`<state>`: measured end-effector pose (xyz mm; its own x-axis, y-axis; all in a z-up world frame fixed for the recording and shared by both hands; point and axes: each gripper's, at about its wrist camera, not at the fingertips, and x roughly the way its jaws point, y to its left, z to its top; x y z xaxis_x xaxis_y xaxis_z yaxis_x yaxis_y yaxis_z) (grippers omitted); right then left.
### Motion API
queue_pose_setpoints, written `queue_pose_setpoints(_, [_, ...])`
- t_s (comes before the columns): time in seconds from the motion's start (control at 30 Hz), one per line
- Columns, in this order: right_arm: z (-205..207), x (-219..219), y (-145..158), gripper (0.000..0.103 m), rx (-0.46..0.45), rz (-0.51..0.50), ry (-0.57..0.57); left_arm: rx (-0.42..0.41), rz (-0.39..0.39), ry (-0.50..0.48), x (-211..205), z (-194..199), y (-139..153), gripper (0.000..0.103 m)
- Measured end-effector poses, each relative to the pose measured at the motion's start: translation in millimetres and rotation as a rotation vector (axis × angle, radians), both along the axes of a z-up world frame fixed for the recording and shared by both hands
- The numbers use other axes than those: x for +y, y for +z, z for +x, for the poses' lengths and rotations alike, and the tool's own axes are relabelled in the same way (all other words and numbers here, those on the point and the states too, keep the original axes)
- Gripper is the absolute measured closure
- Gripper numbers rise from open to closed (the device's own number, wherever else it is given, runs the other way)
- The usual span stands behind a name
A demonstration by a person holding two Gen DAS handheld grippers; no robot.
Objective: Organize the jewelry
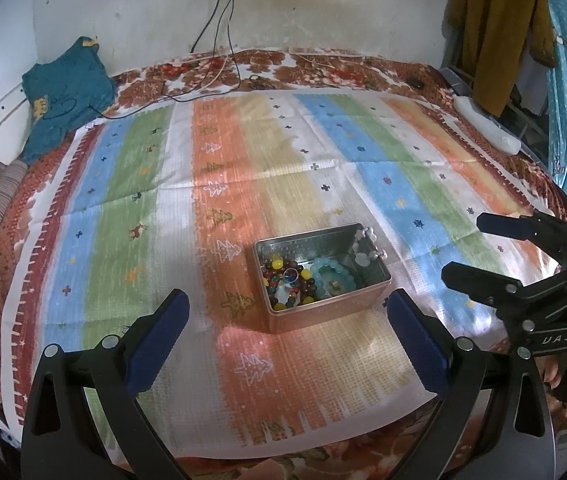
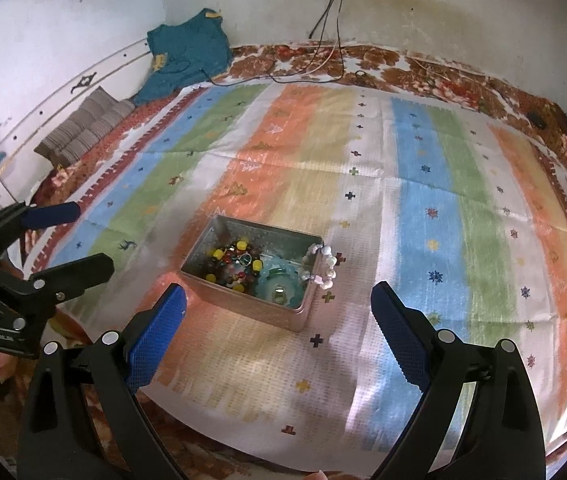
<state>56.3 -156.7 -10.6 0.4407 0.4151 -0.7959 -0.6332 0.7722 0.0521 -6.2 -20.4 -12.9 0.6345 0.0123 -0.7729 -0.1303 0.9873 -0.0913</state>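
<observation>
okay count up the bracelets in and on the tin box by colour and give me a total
Multicolour bead bracelet, inside the tin box: 1
Light blue bead bracelet, inside the tin box: 1
White and pale pink bead bracelet, draped over the tin's rim: 1
Total: 3 bracelets

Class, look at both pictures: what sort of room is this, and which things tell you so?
Probably a bedroom at home. A bed with a striped cloth fills the view, folded clothing lies near the wall, and a brown garment hangs at the side.
</observation>
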Motion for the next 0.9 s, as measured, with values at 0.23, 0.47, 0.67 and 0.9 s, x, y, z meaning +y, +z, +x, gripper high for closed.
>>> queue_pose_setpoints(0.23, [-1.4,1.5,-0.3,0.009,-0.011,-0.009,-0.006,-0.002,0.0,0.003,0.8,0.0,1.1,0.006])
queue_pose_setpoints(0.47, [-5.4,1.0,1.3,0.009,-0.044,-0.025,-0.014,-0.003,0.003,0.002,1.2,-0.5,1.8,0.006])
queue_pose_setpoints(0.67, [-6.8,2.4,1.4,0.008,-0.058,-0.041,-0.013,-0.012,0.011,-0.008,3.9,1.5,5.2,0.006])
queue_pose_setpoints(0.9, [-6.7,1.0,2.8,0.008,-0.062,-0.03,-0.013,-0.014,0.014,-0.01,4.2,1.8,5.1,0.006])
